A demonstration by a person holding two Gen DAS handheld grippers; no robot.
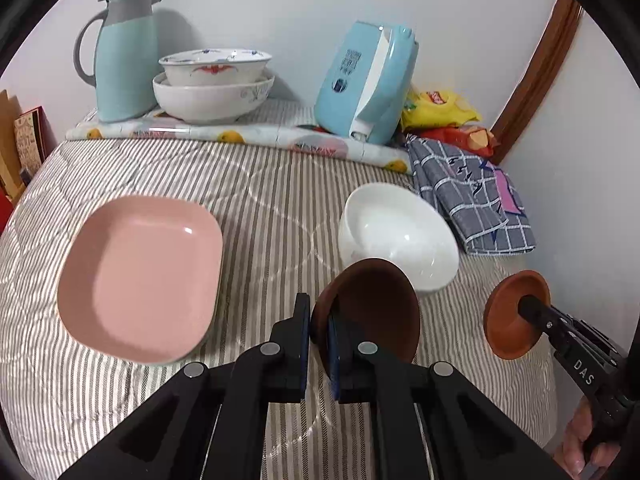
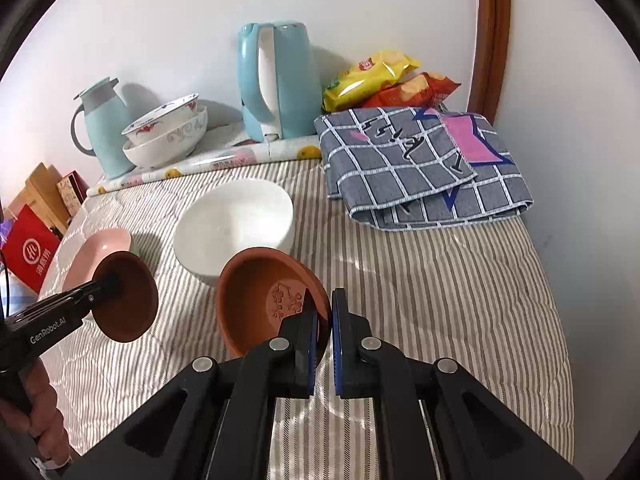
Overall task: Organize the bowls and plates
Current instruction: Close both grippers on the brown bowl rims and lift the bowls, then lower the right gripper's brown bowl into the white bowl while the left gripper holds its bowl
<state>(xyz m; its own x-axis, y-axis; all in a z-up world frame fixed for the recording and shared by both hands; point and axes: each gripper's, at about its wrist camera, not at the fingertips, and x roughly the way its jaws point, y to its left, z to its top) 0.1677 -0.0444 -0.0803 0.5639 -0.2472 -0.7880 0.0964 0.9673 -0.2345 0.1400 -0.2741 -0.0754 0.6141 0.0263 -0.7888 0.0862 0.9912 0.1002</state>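
My left gripper [image 1: 319, 320] is shut on the rim of a brown clay dish [image 1: 372, 308], held tilted above the striped cloth; it also shows in the right wrist view [image 2: 128, 296]. My right gripper [image 2: 325, 316] is shut on the rim of a second brown clay dish [image 2: 264, 296] with a flower stamp inside; it shows at the right of the left wrist view [image 1: 514, 314]. A white bowl [image 1: 396, 236] stands just beyond both dishes. A pink square plate [image 1: 140, 276] lies to the left. Two stacked patterned bowls [image 1: 214, 84] stand at the back.
A pale blue thermos jug [image 1: 120, 52] and a blue electric kettle [image 1: 368, 80] stand at the back by the wall. A folded checked cloth [image 2: 420, 168] and snack bags [image 2: 384, 76] lie at the right rear. Boxes and a red bag [image 2: 30, 252] stand off the left edge.
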